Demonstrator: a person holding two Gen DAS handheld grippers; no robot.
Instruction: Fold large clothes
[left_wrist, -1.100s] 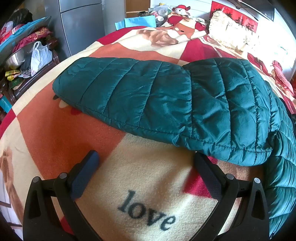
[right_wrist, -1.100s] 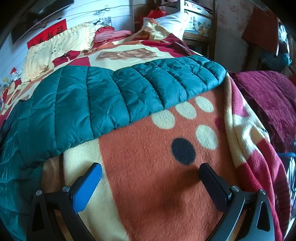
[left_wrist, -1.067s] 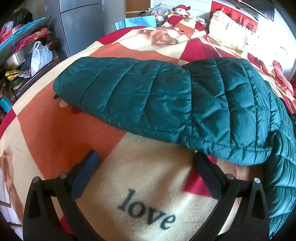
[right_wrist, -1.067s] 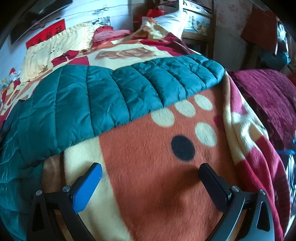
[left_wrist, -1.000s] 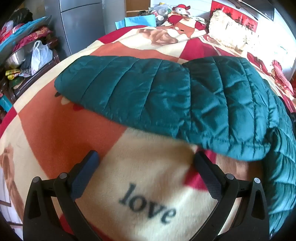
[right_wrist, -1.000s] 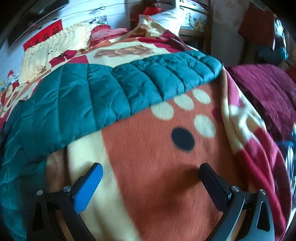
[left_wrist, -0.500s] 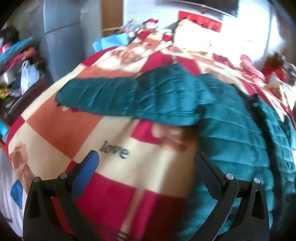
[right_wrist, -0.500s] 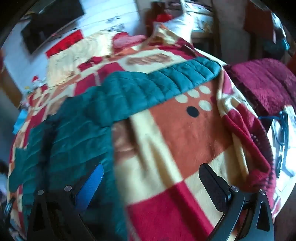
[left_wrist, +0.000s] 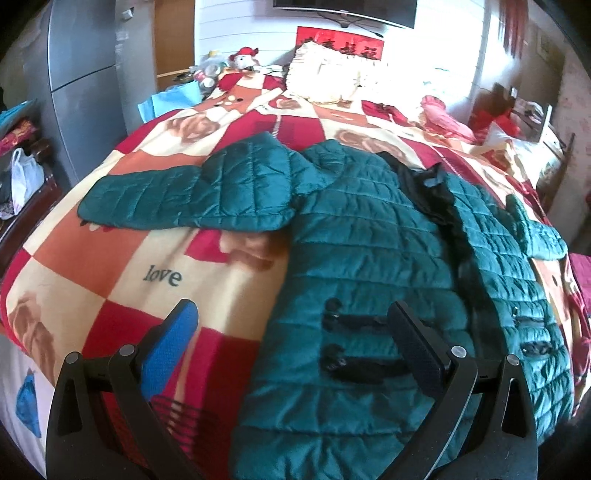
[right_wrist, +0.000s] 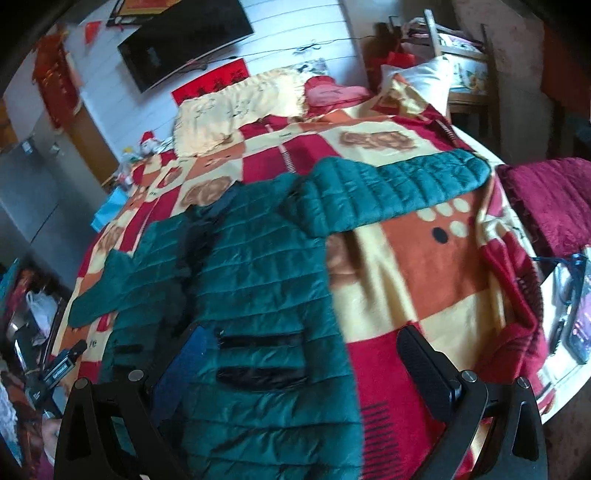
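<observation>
Bedroom clutter rings a bed under a checked red-and-cream fleece blanket (left_wrist: 92, 258), where the teal quilted puffer jacket (left_wrist: 369, 258) lies spread, sleeves out sideways, hem nearest both claws. Left claw (left_wrist: 295, 332) and right claw (right_wrist: 299, 354), each with jaws apart and empty, hover over opposite hem corners, equally near.

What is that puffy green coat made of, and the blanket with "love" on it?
The green coat looks like thin shiny nylon or polyester with soft filling: stitched puffy rows, glossy wrinkles. The blanket looks like fuzzy matte fleece, its printed checks a bit soft-edged.
</observation>
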